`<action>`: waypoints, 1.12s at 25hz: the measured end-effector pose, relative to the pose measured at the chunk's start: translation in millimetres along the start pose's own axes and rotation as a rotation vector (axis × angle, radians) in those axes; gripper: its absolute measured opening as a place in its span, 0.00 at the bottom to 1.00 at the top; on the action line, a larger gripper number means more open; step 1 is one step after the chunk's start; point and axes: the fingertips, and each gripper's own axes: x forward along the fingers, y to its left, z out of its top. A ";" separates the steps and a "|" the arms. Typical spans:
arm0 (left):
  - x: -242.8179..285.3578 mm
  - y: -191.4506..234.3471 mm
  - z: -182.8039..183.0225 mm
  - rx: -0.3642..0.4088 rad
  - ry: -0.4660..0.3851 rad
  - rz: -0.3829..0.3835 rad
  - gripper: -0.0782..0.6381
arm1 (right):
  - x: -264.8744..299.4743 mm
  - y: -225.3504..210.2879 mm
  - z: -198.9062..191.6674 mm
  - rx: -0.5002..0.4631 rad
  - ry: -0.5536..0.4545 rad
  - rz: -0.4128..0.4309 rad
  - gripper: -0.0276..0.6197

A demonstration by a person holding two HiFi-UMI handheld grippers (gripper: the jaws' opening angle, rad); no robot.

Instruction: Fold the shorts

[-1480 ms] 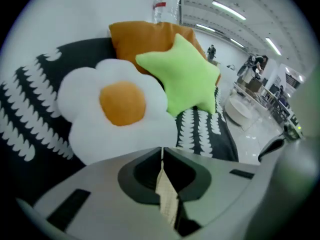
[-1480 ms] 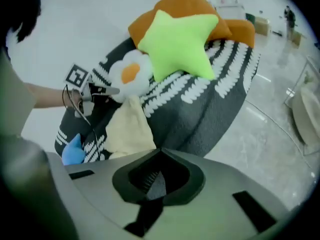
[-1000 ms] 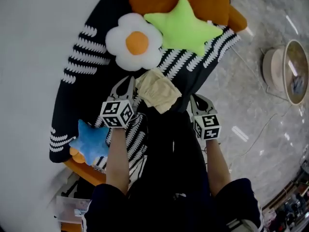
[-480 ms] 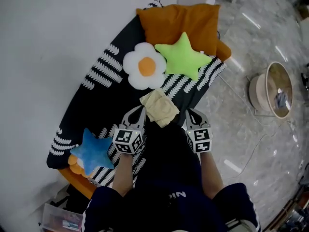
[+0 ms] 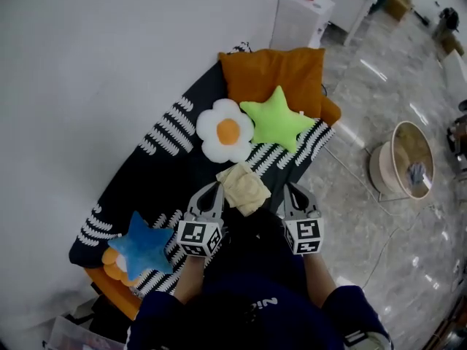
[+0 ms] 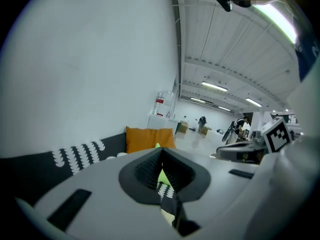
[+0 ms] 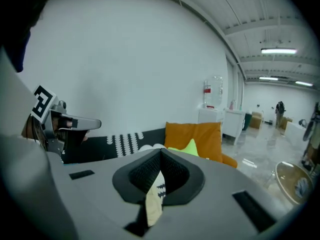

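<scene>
Between left gripper (image 5: 214, 192) and right gripper (image 5: 292, 192): dark shorts (image 5: 252, 232)
Both jaw pairs pinched on thin fabric; outline lost against person's dark clothing (image 5: 255, 312); crumpled cream cloth (image 5: 243, 187) at twelve o'clock

orange cushion (image 5: 273, 75) – green star pillow (image 5: 279, 119) against it, flower pillow (image 5: 226, 131) beside; blue star pillow (image 5: 142, 243) well apart
</scene>
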 end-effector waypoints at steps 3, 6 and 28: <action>-12.3 -1.9 34.4 0.075 -0.070 0.013 0.11 | -11.9 -4.2 40.7 -0.050 -0.093 -0.018 0.06; -20.0 -6.2 72.7 0.132 -0.136 0.026 0.11 | -24.2 -10.6 81.8 -0.064 -0.179 -0.044 0.06; -30.6 -52.6 202.4 0.274 -0.451 0.050 0.11 | -71.5 -23.9 185.9 -0.129 -0.402 -0.155 0.05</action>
